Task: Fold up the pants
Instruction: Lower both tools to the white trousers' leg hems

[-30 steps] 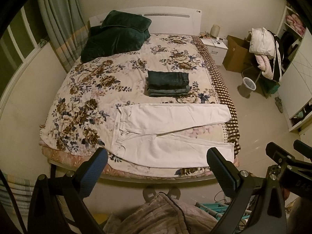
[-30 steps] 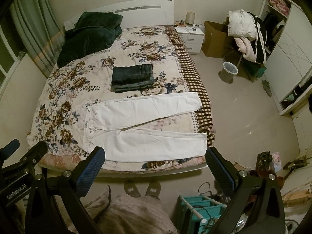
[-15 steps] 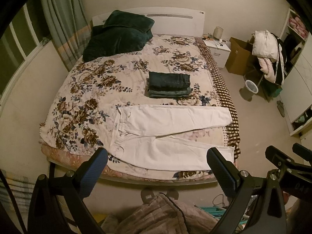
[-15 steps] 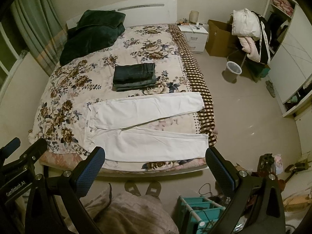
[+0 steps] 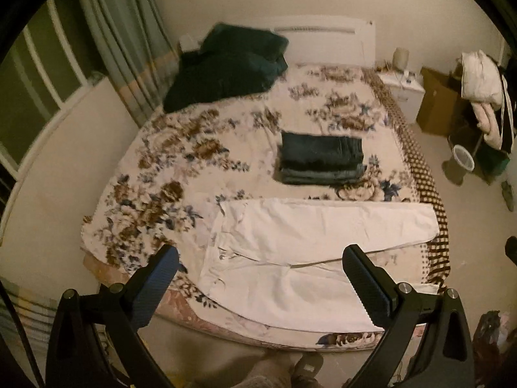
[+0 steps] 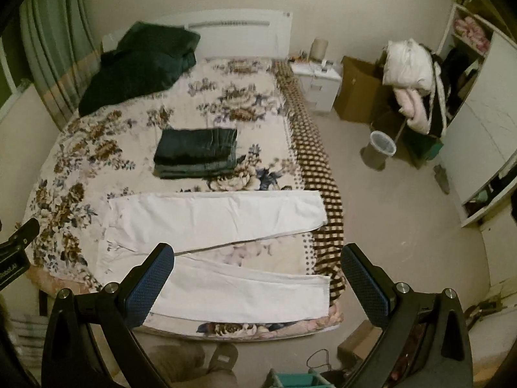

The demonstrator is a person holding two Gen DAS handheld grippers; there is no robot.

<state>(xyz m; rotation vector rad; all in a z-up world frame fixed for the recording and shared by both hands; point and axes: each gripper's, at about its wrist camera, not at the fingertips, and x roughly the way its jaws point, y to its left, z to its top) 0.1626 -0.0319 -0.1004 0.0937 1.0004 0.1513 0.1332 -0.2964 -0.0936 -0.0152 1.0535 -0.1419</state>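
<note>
The wide bed with its floral cream quilt (image 6: 106, 148) fills the middle of both views. The long white cotton pants (image 5: 316, 252) lie flat and unfolded across its lower edge, legs splayed towards the right, so every fold is left. Above them sits a folded stack of dark denim jeans (image 6: 197, 153), seemingly finished. Left gripper (image 5: 258, 286) and right gripper (image 6: 258, 284) gape wide, holding nothing

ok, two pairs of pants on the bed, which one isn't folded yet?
The white pants, spread flat near the foot of the bed, legs apart. The dark jeans behind them are already a folded stack.
</note>
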